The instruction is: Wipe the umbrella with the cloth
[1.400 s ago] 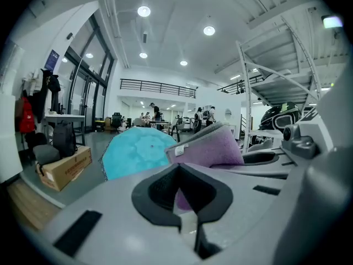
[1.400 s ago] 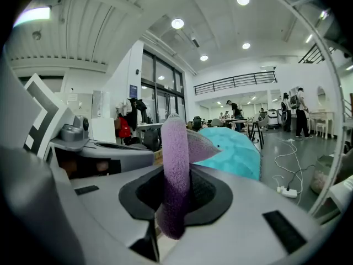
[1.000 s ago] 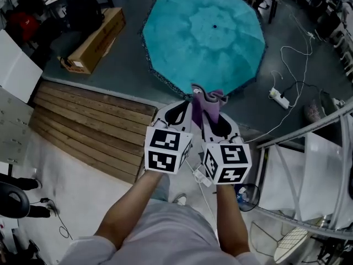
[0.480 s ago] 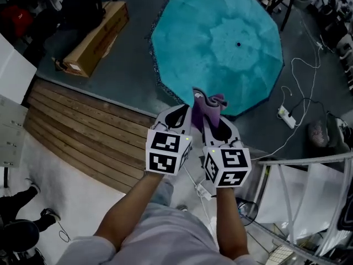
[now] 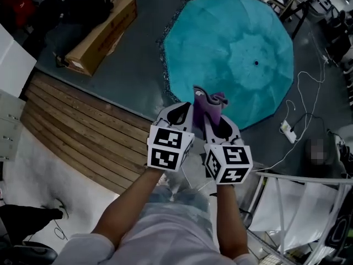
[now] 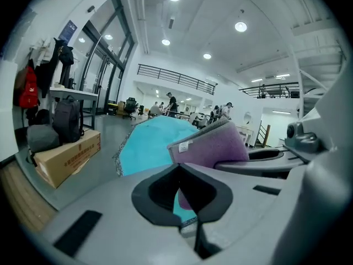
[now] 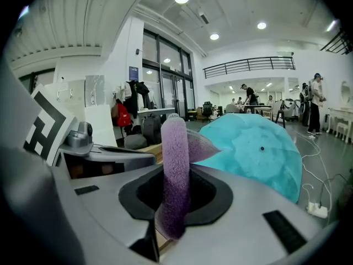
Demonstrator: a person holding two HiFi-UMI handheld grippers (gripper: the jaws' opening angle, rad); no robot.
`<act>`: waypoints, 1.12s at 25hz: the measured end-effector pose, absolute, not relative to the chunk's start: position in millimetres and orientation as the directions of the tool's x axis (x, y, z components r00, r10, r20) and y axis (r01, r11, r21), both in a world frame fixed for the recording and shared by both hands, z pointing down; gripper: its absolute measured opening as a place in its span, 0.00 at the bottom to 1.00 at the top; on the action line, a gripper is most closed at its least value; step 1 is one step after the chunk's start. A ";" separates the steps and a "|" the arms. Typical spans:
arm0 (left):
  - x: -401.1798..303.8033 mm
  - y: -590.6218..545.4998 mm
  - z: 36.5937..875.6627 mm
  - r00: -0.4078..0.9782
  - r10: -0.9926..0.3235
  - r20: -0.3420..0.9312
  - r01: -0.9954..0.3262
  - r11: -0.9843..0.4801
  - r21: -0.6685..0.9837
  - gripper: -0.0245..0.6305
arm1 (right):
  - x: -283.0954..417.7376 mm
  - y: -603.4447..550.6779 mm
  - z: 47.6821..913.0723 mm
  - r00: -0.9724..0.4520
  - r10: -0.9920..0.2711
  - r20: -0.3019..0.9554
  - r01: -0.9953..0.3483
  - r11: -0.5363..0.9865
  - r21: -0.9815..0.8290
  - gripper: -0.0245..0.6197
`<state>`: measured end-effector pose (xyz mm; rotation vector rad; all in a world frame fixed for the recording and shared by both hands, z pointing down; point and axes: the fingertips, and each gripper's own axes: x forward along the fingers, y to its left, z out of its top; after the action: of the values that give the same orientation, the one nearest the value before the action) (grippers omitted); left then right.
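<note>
Cloth stands upright in the right gripper, jaws clamped on it. Left gripper sits just beside it, jaws closed on nothing. Umbrella lies open on the floor, ahead of and below both tips.

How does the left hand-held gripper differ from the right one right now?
The right hand-held gripper is clamped on the purple cloth, while the left hand-held gripper is shut on nothing. In the head view the right one sits slightly lower in the picture than the left. Both are side by side, pointing toward the open teal umbrella.
</note>
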<state>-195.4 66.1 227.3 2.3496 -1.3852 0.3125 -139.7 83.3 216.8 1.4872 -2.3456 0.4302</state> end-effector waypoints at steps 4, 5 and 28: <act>-207.0 39.8 230.0 0.449 -0.807 0.384 -0.893 -0.396 0.213 0.05 | -147.2 54.9 221.2 -0.434 -0.798 0.418 -0.894 0.439 -0.089 0.16; -210.2 32.6 231.9 0.438 -0.812 0.386 -0.899 -0.384 0.213 0.05 | -149.1 46.9 224.0 -0.444 -0.793 0.417 -0.889 0.448 -0.095 0.16; -261.2 -125.3 341.7 0.116 -0.879 0.462 -0.974 -0.009 0.227 0.05 | -214.3 -178.1 349.6 -0.692 -0.566 0.449 -0.698 0.683 -0.214 0.16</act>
<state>-261.2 -125.3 341.7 1.9171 -1.7913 0.2579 -214.3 -178.1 349.6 0.9940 -2.5494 0.5313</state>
